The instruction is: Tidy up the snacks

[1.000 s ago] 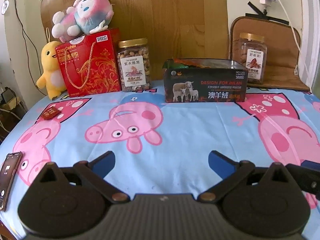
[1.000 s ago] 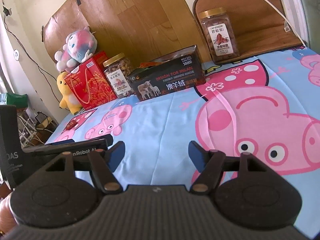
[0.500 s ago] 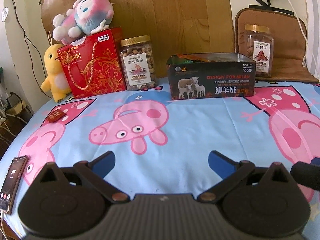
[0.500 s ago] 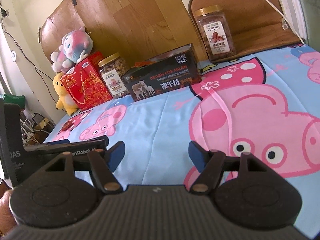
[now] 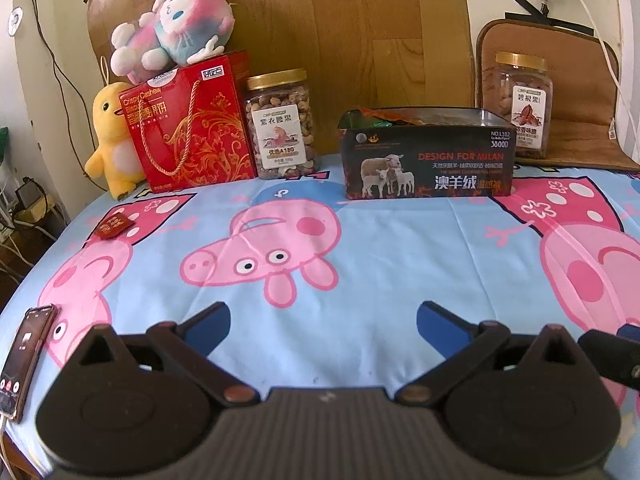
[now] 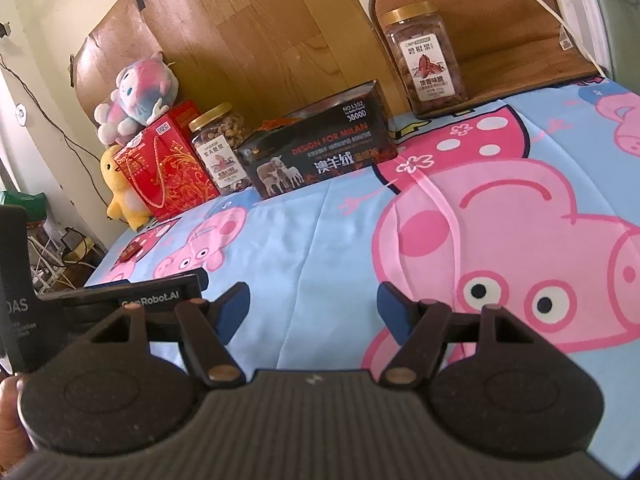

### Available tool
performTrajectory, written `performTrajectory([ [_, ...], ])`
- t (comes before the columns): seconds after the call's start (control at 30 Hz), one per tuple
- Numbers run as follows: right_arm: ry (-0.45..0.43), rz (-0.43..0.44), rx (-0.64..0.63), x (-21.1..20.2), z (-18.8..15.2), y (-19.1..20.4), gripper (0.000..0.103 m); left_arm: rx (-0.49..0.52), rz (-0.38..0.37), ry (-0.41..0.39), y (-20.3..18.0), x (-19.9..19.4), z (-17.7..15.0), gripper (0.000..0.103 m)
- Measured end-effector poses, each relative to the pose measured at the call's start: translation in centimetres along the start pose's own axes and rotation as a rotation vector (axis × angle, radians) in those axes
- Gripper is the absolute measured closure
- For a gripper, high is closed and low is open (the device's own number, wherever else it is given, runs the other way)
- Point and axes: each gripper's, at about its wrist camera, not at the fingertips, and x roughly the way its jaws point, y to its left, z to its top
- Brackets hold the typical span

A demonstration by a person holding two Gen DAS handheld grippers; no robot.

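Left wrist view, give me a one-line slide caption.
Open left gripper hovers over the cartoon-pig bedsheet, facing a black open-top box between two gold-lidded clear nut jars.

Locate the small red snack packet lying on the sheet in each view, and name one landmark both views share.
Left wrist view: small red snack packet lies at mid-left, on the sheet in front of the yellow duck plush.
Right wrist view: it lies at left of centre, beyond the other gripper's body.
Shared landmark: the black open box printed DESIGN FOR MILAN.
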Motion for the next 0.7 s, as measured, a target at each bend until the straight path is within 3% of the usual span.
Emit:
performTrajectory([
  [0.7,-0.009,0.004,-0.007,-0.22,0.08,0.49,0.03,-0.029,0.033,0.01,0.94,-0.06,0.12,0.0],
])
